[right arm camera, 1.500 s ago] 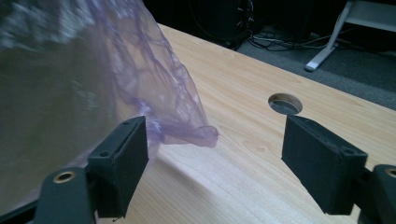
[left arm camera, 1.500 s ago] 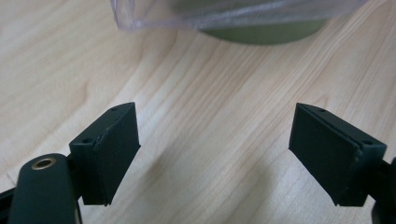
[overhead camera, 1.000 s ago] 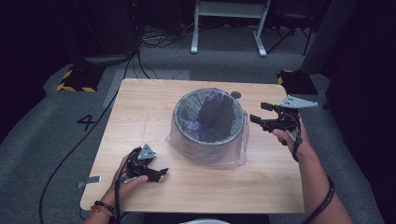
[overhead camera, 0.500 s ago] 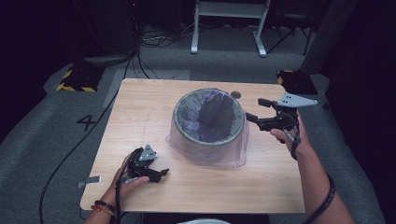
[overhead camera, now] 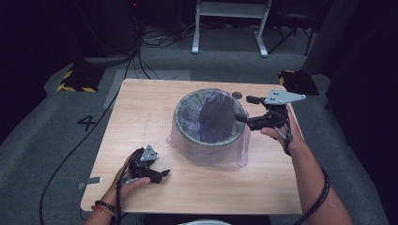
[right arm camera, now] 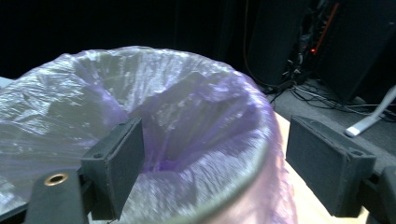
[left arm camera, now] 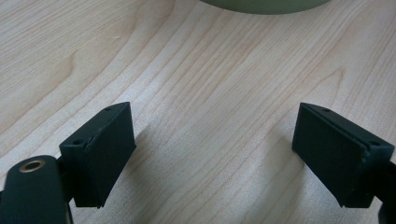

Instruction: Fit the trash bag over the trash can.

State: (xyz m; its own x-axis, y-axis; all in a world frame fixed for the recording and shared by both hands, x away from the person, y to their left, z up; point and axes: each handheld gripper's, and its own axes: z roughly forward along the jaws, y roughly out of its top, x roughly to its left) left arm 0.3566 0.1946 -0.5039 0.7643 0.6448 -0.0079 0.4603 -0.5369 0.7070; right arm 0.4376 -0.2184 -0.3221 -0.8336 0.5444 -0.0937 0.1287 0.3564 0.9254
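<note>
Bin liner point(overhead camera: 206, 154), a translucent purple film, was draped over the rim of the round bin point(overhead camera: 187, 140) that stood near the middle of the worktop point(overhead camera: 141, 108), slightly toward its right edge; the film's skirt spread onto the wood toward the near edge. The right hand-held gripper point(overhead camera: 240, 118) was level with the bin's right rim, its jaws spread apart and holding nothing. In the right gripper view the liner point(right arm camera: 187, 130) and the grey rim point(right arm camera: 233, 182) lay between and just beyond the two pads point(right arm camera: 116, 163), with the film apparently not yet pinched. The left hand-held gripper point(overhead camera: 159, 176) rested low near the worktop's near-left corner, well apart from the bin, its jaws likewise wide open over bare wood point(left arm camera: 210, 93), with the bin's base point(left arm camera: 261, 4) at the top edge of that view.

Judged from this arrangement, the step in hand was to seize the liner at the rim. It would be done well by bringing one jaw inside the rim and one outside, so that film and rim sit squarely between the pads, then closing slowly. Thin film is likely to slip or tear under a sideways pull, so the pinch should take a folded, doubled part. The bin looked light; the free gripper could steady its near wall.
</note>
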